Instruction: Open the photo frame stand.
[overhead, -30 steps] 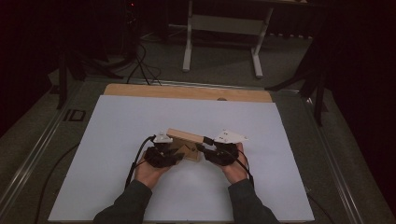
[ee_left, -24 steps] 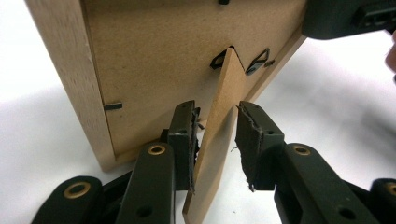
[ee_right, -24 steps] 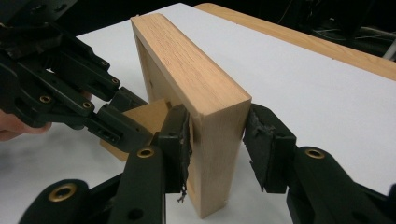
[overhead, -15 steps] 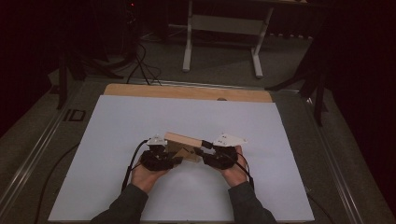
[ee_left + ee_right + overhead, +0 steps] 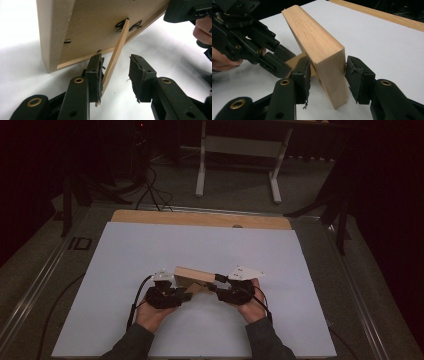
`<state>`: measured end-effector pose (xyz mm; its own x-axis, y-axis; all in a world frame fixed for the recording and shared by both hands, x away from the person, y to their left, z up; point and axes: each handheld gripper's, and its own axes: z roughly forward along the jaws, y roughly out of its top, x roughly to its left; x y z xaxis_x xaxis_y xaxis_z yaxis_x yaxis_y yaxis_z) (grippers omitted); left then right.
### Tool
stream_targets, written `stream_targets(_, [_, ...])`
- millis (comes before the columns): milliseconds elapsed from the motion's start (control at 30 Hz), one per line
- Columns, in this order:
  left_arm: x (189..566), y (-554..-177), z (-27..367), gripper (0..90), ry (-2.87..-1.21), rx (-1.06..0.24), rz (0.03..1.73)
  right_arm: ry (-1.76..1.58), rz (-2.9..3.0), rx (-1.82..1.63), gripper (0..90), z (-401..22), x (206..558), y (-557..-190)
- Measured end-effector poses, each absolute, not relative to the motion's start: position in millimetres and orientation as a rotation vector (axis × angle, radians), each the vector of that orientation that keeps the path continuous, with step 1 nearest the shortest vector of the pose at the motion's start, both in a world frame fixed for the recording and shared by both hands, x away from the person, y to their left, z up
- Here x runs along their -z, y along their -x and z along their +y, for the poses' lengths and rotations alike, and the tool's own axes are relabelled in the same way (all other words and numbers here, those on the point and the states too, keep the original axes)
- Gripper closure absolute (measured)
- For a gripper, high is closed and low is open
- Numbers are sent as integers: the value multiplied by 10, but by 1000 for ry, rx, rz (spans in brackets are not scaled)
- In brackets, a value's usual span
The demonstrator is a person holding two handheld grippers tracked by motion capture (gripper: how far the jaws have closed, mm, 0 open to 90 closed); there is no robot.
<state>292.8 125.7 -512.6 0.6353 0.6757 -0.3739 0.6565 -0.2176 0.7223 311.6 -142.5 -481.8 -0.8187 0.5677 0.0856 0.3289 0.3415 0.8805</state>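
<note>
A light wooden picture frame [image 5: 192, 274] stands tilted on the white sheet between my two grippers. Its plain back [image 5: 95, 27] faces the left gripper view, where a thin wooden stand leg [image 5: 117, 50] hinges out from a black clip. My left gripper [image 5: 115, 75] is open around that leg, which leans on one pad while the other pad stands apart. My right gripper [image 5: 327, 75] is shut on the frame's thick end [image 5: 329, 65], one pad on each face. In the high view the left gripper [image 5: 187, 292] and right gripper [image 5: 212, 287] face each other under the frame.
A white sheet [image 5: 200, 245] covers the table, with a bare wooden strip [image 5: 200, 218] along its far edge. Beyond the table stand a pale desk frame [image 5: 237, 170] and cables on a dark floor.
Both hands and the frame have drifted slightly toward the table's near edge. The grips look the same.
</note>
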Motion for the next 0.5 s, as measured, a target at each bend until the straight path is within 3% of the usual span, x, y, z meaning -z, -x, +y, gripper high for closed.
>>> stream_targets(500, [5139,-2835,1297,634,-1940,-33,1062,-777,2414,-1472,502,-1414,4843,-3014])
